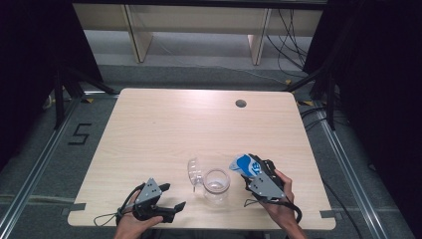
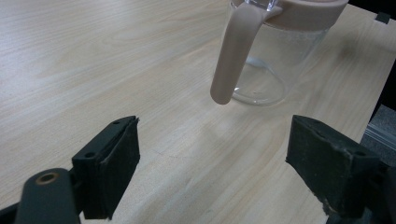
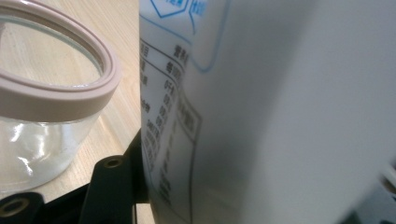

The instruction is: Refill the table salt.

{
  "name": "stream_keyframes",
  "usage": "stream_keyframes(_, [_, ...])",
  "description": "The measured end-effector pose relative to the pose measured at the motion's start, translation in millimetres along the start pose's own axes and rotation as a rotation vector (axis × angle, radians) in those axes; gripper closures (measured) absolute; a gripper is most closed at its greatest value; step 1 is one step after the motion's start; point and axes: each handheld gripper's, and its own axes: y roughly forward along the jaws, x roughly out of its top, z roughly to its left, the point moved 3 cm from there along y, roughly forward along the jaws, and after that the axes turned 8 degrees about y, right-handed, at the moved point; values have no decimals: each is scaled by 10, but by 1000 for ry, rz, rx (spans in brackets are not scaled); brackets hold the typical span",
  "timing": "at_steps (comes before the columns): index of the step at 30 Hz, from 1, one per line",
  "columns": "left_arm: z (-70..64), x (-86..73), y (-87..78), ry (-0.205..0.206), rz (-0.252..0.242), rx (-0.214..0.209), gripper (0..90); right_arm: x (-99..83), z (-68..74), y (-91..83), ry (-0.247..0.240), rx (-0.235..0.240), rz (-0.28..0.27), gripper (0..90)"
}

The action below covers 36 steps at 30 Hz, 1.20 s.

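A clear glass pitcher (image 1: 216, 185) with a beige rim and handle (image 2: 233, 51) stands upright near the table's front edge. A clear lid (image 1: 194, 170) leans against its left side. My left gripper (image 1: 166, 198) sits open to the pitcher's left, its jaws wide apart and nothing between them; the handle hangs just ahead of it. My right gripper (image 1: 251, 172) is shut on a white and blue carton (image 1: 245, 164), held tilted just right of the pitcher's rim (image 3: 60, 100). In the right gripper view the carton's printed side (image 3: 243, 112) is very close to the camera.
The wooden table (image 1: 179, 124) has a round cable hole (image 1: 241, 103) at the back right. Black curtains and metal rails flank the table. Wooden furniture legs and cables stand on the floor behind.
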Motion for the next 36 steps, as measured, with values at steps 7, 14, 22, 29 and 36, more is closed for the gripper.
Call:
stream_keyframes(7, [-7, -3, 1, -1, 1, 4, 166, 17, 16, -20, -73, -27, 13, 437])
stream_keyframes(14, [-11, -1, -3, -11, -9, 4, 166, 36, 38, -29, -164, -53, 24, 439])
stream_keyframes(22, [-3, 2, -13, -7, -12, 10, 166, 42, 43, -27, -242, -74, 42, 441])
stream_keyframes(29, [0, 2, -12, -6, -9, 8, 166, 35, 82, -22, -265, -90, 58, 443])
stream_keyframes(36, [2, 3, -11, 7, -10, 13, 166, 32, 65, -18, -334, -115, 64, 444])
